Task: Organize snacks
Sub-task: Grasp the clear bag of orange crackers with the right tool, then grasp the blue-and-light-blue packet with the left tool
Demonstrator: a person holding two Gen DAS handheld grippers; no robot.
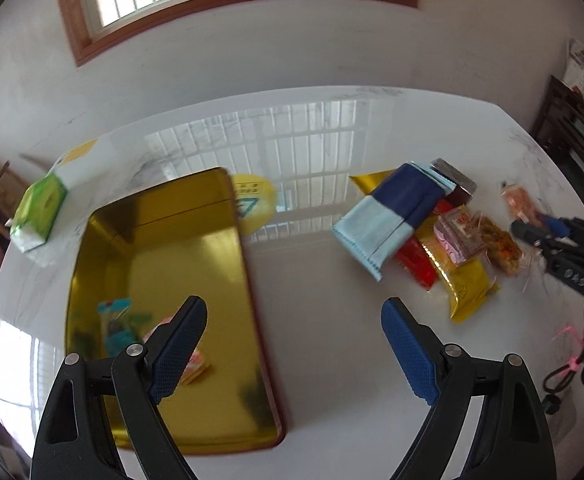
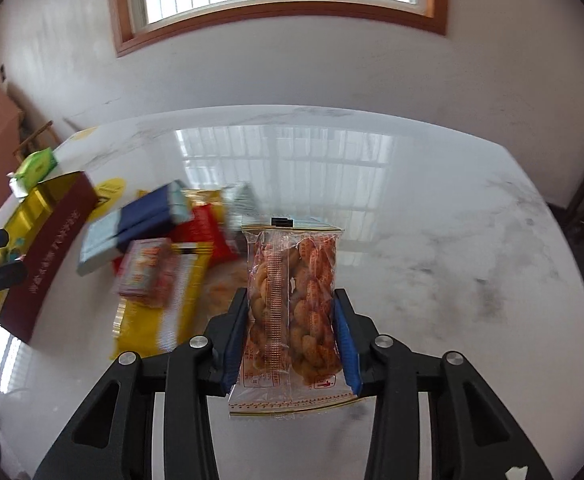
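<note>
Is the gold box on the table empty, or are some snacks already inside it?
Not empty. The left wrist view shows the gold box holding a few small packets at its near end; most of its floor is bare.

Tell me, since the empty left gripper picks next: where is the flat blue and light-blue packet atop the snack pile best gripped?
Judging by its pose, grip the blue and light-blue packet across its light-blue end, which overhangs the pile toward the gold tray; come from that side.

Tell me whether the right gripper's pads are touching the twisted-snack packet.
Touching. The right wrist view shows the right gripper with both blue pads pressed against the sides of the clear twisted-snack packet, no gap either side.
</note>
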